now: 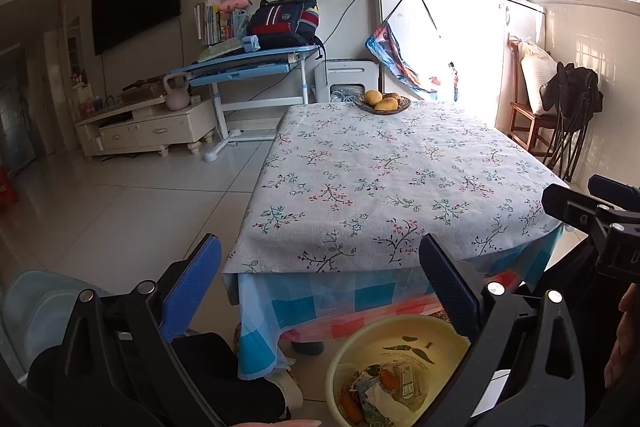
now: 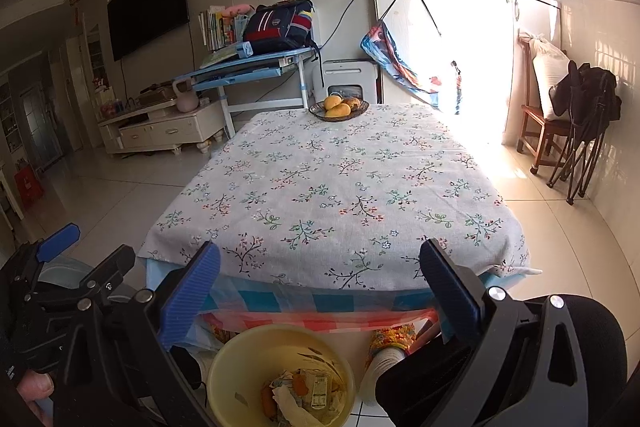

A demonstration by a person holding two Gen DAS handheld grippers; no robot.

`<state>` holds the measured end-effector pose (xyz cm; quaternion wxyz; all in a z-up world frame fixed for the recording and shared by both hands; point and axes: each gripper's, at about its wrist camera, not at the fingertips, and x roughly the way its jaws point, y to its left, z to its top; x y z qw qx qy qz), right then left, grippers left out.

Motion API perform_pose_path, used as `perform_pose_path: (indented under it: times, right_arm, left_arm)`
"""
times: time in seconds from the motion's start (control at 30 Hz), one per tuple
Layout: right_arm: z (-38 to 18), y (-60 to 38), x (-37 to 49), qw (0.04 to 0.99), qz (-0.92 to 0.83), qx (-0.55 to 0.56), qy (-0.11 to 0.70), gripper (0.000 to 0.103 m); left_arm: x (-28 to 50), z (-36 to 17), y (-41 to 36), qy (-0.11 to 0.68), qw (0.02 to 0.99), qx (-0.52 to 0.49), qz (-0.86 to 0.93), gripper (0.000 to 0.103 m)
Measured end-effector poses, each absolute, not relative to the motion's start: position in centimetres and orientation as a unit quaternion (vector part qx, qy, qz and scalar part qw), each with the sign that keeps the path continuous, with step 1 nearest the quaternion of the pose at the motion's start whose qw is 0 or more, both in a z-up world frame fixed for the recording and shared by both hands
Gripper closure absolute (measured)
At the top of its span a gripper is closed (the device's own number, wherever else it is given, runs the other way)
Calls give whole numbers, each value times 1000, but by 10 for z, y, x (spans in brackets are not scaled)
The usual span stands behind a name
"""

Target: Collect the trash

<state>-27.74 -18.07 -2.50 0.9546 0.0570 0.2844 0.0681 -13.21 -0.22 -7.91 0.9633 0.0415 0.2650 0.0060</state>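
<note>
Little seems left to go wrong, since no litter is seen on the counter [image 2: 328, 187], though the yellow bin [image 2: 224, 367] on the floor just off the near edge could be knocked over by a careless lowering of either tool. The trash [image 2: 304, 395] is seen piled inside that bin, and only a fruit basket [image 2: 339, 109] is left at the far edge. Both the left gripper [image 1: 320, 291] and the right gripper [image 2: 320, 291] are held level before the near edge, fingers spread wide and empty.

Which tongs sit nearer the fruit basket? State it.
Cannot tell: left tongs and right tongs, both open, hang at the table's near edge, with the fruit basket at the far end.
</note>
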Motion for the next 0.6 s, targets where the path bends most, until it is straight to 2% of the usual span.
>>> perform_pose_path:
  times: [0.6]
  right_arm:
    - [-47, -198, -228, 936, 79, 77, 334, 7]
  left_arm:
    - [-82, -90, -9, 311, 950, 33, 6, 7]
